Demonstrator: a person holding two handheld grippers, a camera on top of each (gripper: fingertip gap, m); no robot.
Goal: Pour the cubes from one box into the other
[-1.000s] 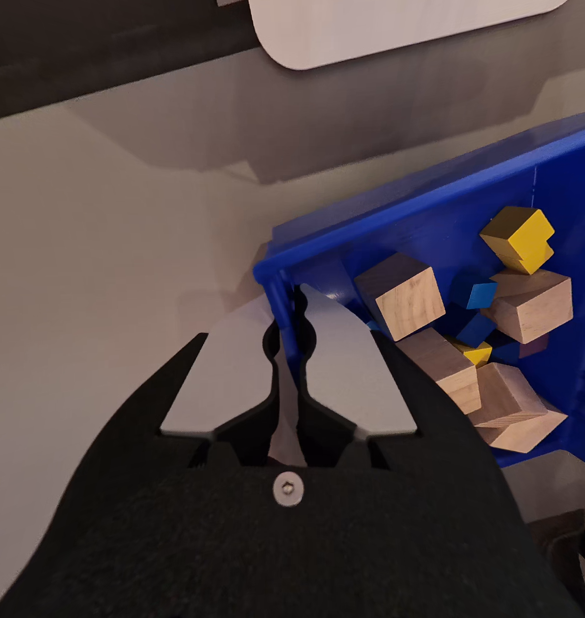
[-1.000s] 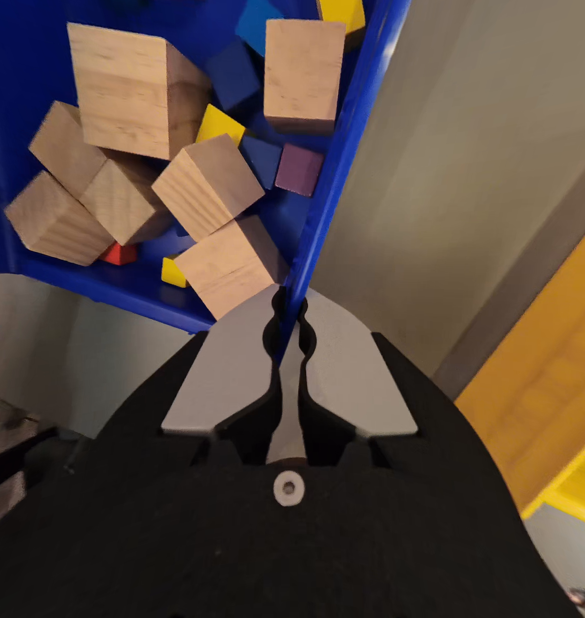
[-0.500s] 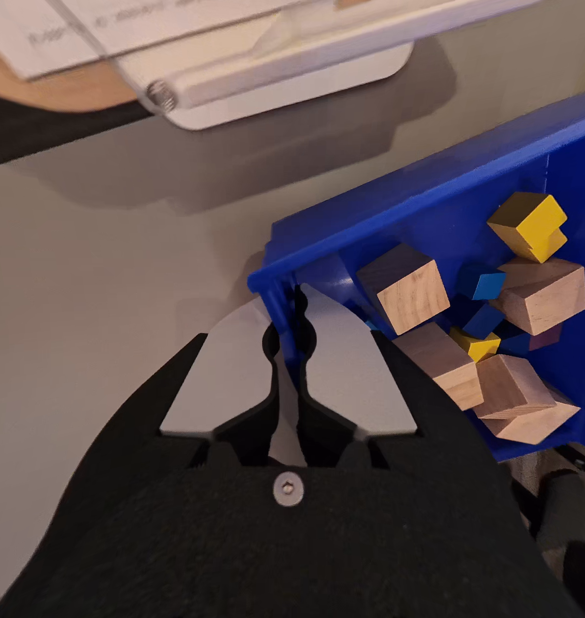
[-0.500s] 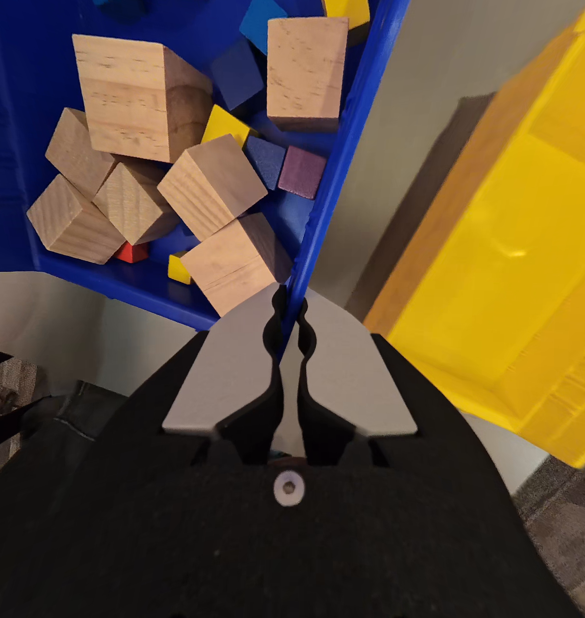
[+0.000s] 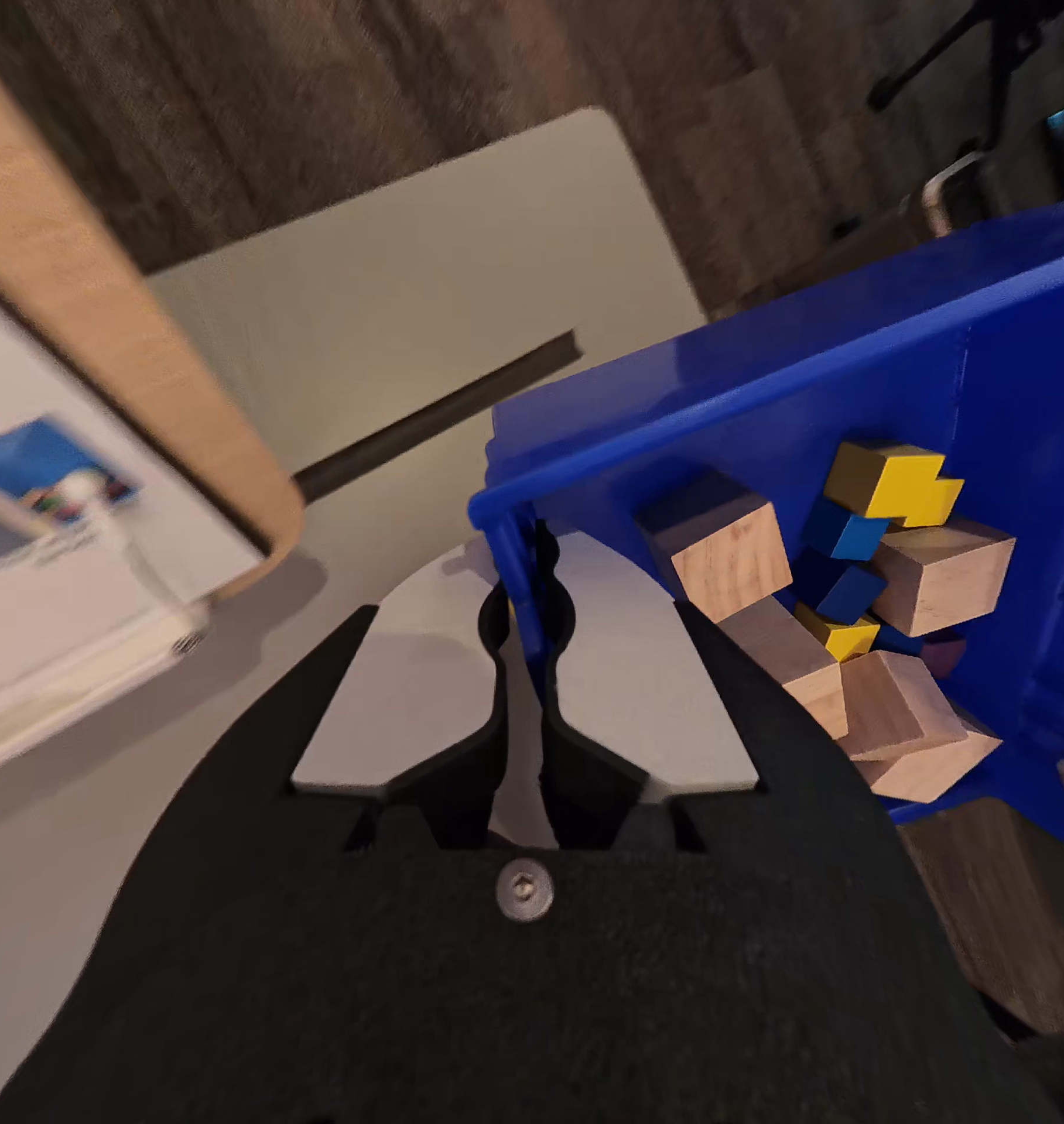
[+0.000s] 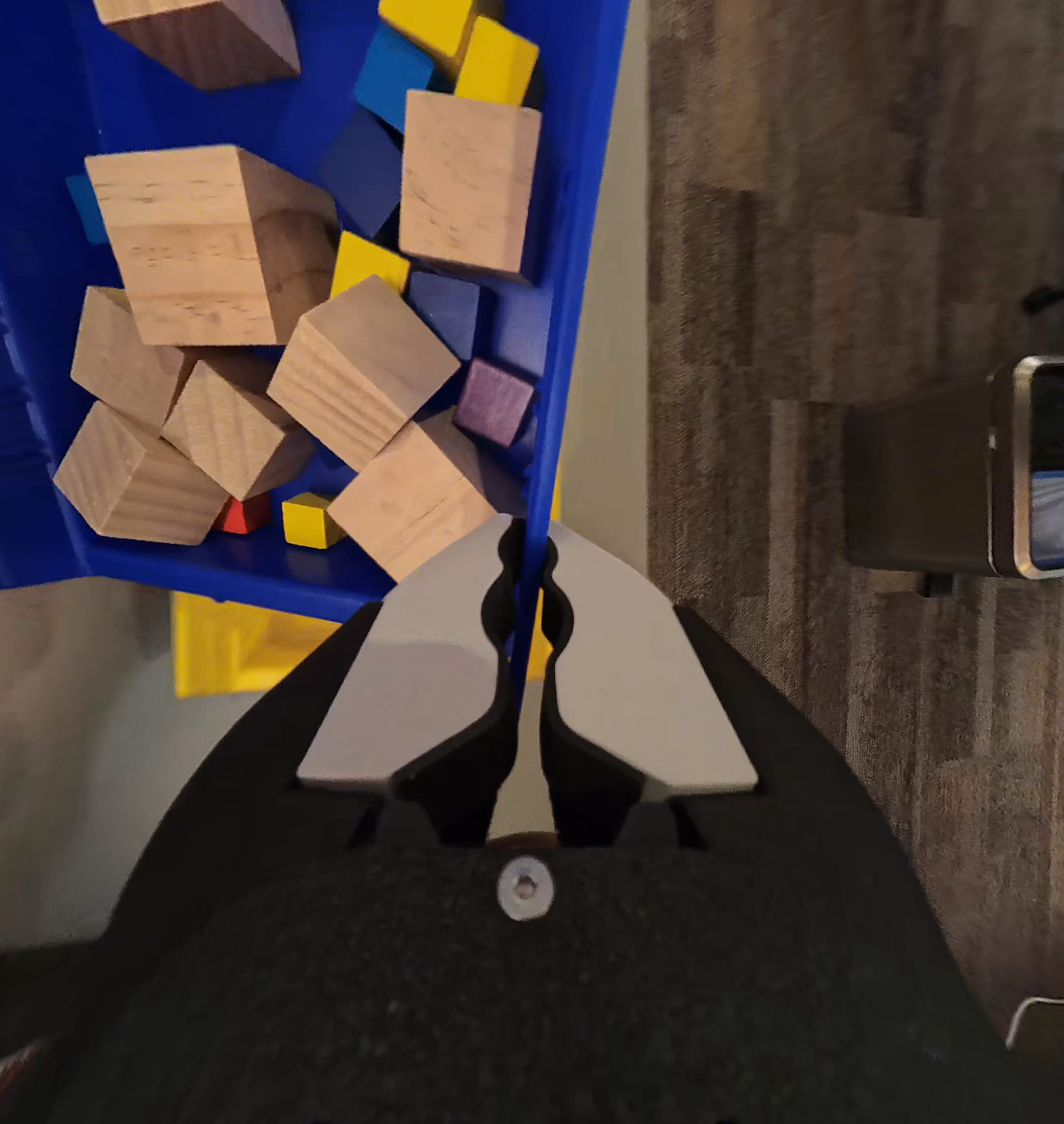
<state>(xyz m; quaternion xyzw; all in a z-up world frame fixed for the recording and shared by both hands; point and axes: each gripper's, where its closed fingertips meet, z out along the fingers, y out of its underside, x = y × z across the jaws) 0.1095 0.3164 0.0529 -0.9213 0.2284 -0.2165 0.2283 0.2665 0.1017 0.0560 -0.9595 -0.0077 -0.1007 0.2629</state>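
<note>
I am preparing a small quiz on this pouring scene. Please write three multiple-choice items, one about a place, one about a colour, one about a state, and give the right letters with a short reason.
1. Where does the yellow box show in the right wrist view?
A. below the blue box's lower edge
B. above the blue box
C. far off on the floor

2. What colour is the small cube beside the small yellow one at the blue box's lower wall?
A. green
B. red
C. white

3. How does the right gripper stand?
A. open, away from the box
B. shut on a wooden cube
C. shut on the blue box's wall

Answers:
1 A: the yellow box peeks out under the blue box.
2 B: a red cube lies next to the yellow cube.
3 C: the right gripper has its jaws closed on the thin blue wall.
</note>
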